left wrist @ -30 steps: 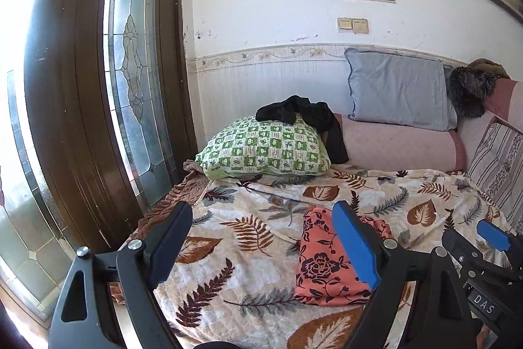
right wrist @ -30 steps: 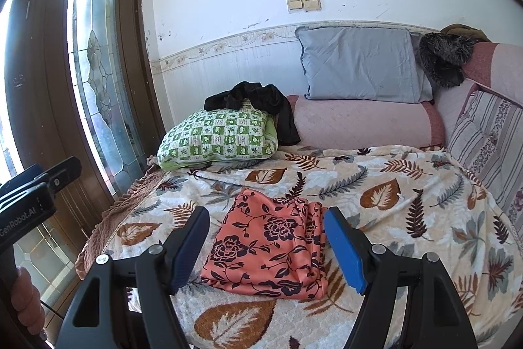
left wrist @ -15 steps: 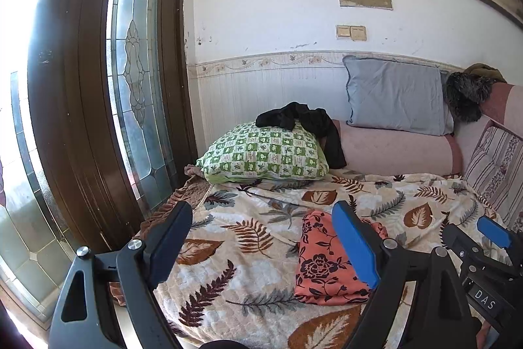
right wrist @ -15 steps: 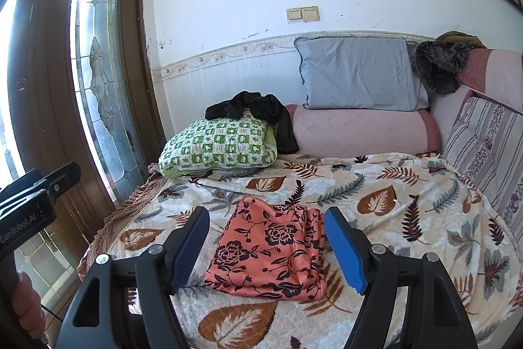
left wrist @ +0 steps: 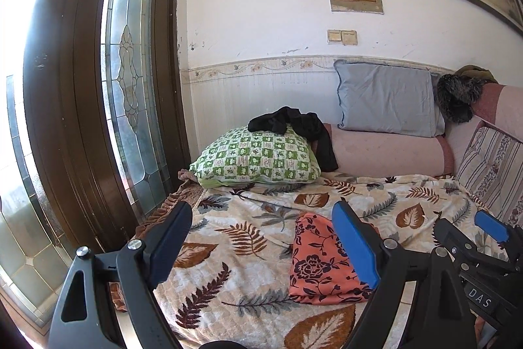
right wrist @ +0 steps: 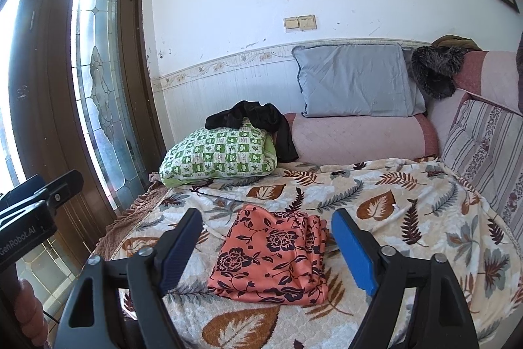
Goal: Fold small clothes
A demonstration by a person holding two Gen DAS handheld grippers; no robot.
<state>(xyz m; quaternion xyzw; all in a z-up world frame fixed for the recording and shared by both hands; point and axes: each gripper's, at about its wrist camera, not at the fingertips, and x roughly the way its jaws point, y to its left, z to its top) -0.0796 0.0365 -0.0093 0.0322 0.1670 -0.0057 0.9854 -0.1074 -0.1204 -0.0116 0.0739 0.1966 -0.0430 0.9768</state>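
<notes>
A folded orange garment with dark flowers (right wrist: pixel 273 254) lies on the leaf-print blanket (right wrist: pixel 392 205) near the bed's front edge; it also shows in the left wrist view (left wrist: pixel 317 260). My right gripper (right wrist: pixel 266 246) is open and empty, held above and in front of the garment, apart from it. My left gripper (left wrist: pixel 261 237) is open and empty, to the left of the garment and raised above the blanket. The right gripper's tip (left wrist: pixel 490 226) shows at the right of the left wrist view.
A green checked pillow (right wrist: pixel 219 156) with a black garment (right wrist: pixel 258 123) on it lies at the back left. A grey pillow (right wrist: pixel 356 80) leans on the wall over a pink bolster (right wrist: pixel 359 136). A striped cushion (right wrist: pixel 483 149) stands right. A glass-panelled door (right wrist: pixel 98 94) is left.
Both grippers have risen and drawn back from the bed, so the garment sits lower and smaller in both views. Both stay open.
</notes>
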